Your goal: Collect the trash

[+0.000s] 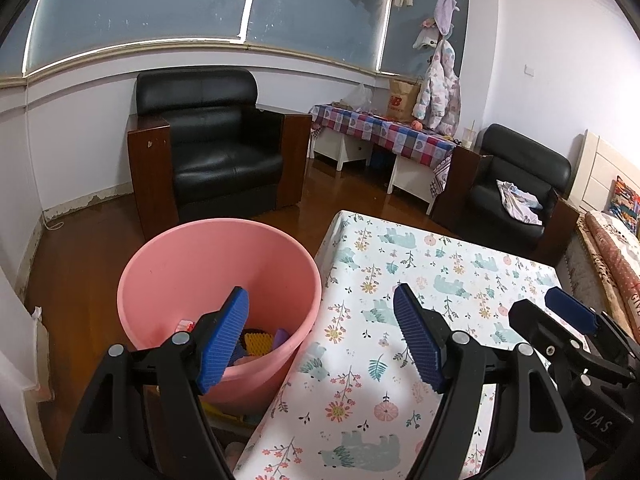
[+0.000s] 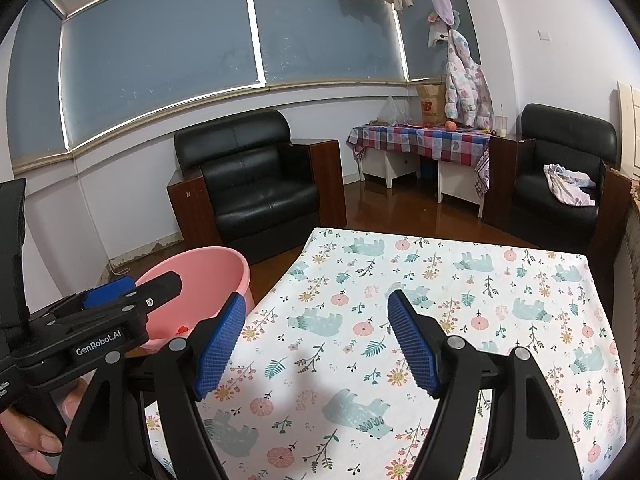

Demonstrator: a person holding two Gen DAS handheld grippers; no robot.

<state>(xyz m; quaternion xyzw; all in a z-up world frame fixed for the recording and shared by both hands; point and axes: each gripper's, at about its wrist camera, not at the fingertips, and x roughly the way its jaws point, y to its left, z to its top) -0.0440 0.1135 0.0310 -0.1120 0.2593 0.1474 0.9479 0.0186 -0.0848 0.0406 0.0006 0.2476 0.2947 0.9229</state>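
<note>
You are holding your left gripper over the edge where the pink bucket is standing just beside the table, jaws spread wide with nothing between them. The bucket is sitting on the floor to the left of the table, and its mouth is lying straight below and ahead of your left finger; that is the arm nearer to it. Down at its bottom the trash is already lying: a yellow ribbed piece, something purple, and a small red-and-white scrap by the wall, all partly hidden by your finger. Moving right, the flowered cloth covering the table is showing no loose item in either view. Your right gripper is hovering over that cloth, also open and empty, with the bucket well off to its left. The collecting appears done, or nearly so.
</note>
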